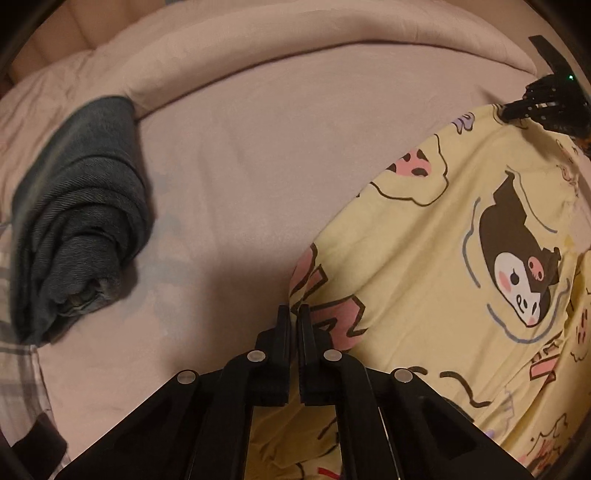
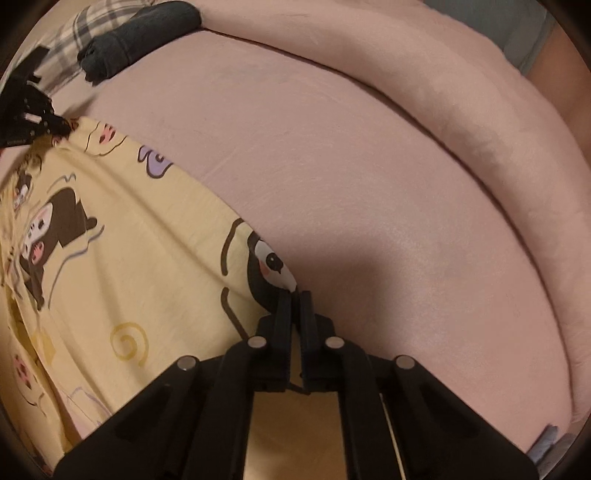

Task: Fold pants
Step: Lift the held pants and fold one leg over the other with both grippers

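Note:
Yellow pants (image 1: 424,258) printed with cartoon figures lie spread on a pink bed sheet (image 1: 240,166). My left gripper (image 1: 294,312) is shut, its tips pinching the near edge of the cloth by a pink print. In the right wrist view my right gripper (image 2: 295,297) is shut on another edge of the pants (image 2: 129,258), with a sliver of fabric between its tips. Each gripper shows in the other's view at a far corner of the pants: the right gripper (image 1: 517,109) at top right, the left gripper (image 2: 55,125) at top left.
Folded dark jeans (image 1: 81,214) (image 2: 136,33) sit on the sheet beyond the pants. A rolled pink blanket (image 1: 258,48) (image 2: 480,129) runs along the far side of the bed. Plaid cloth (image 1: 18,369) (image 2: 85,22) lies beside the jeans.

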`<control>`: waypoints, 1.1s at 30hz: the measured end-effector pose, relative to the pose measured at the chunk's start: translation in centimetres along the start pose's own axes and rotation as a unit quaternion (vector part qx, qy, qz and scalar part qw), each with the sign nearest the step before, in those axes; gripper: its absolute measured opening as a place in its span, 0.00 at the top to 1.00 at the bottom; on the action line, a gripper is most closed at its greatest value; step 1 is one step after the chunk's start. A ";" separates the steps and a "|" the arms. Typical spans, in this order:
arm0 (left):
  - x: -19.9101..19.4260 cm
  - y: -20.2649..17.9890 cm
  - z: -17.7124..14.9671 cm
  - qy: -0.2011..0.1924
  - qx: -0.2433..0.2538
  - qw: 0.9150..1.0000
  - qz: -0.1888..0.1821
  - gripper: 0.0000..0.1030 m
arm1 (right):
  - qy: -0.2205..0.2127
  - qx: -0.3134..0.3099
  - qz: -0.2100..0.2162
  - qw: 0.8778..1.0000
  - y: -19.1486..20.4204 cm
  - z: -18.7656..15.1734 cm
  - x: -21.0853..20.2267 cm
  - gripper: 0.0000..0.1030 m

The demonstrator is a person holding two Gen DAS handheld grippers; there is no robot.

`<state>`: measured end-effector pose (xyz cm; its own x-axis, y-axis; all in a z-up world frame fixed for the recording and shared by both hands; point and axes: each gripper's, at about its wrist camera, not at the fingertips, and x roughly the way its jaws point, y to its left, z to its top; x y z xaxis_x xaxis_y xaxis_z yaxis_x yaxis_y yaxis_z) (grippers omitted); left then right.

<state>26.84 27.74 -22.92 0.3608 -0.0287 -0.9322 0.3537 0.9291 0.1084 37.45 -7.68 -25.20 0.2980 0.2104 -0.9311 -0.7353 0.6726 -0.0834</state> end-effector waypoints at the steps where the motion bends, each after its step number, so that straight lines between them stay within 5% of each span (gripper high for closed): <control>1: -0.4 -0.1 -0.3 -0.007 -0.003 1.000 0.008 0.98 | -0.007 0.001 -0.008 1.000 0.4 -0.2 -0.5 0.97; 8: -6.2 0.8 -2.7 -0.087 -0.029 0.994 0.057 0.98 | -0.069 0.008 -0.050 0.996 2.0 -1.3 -4.9 0.98; 14: -10.1 -2.6 -3.7 -0.144 -0.029 0.987 0.070 0.98 | -0.113 0.003 -0.073 0.991 2.9 -3.8 -10.9 0.97; 19: -12.9 -5.4 -3.3 -0.158 -0.002 0.983 0.092 0.98 | -0.154 0.001 -0.084 0.985 4.5 -6.7 -16.9 0.97; 26: -16.9 -8.1 -9.5 -0.180 0.013 0.979 0.094 0.98 | -0.184 -0.030 -0.079 0.979 9.5 -12.4 -22.2 0.97; 33: -16.3 -11.0 -15.5 -0.174 0.013 0.982 0.072 0.98 | -0.160 -0.065 -0.069 0.983 16.1 -19.3 -22.9 0.97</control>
<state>3.74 23.71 -14.28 0.6799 -0.0258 -0.7329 0.2980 0.9228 0.2440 7.06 -15.38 -12.08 0.5605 0.3506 -0.7503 -0.7405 0.6178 -0.2645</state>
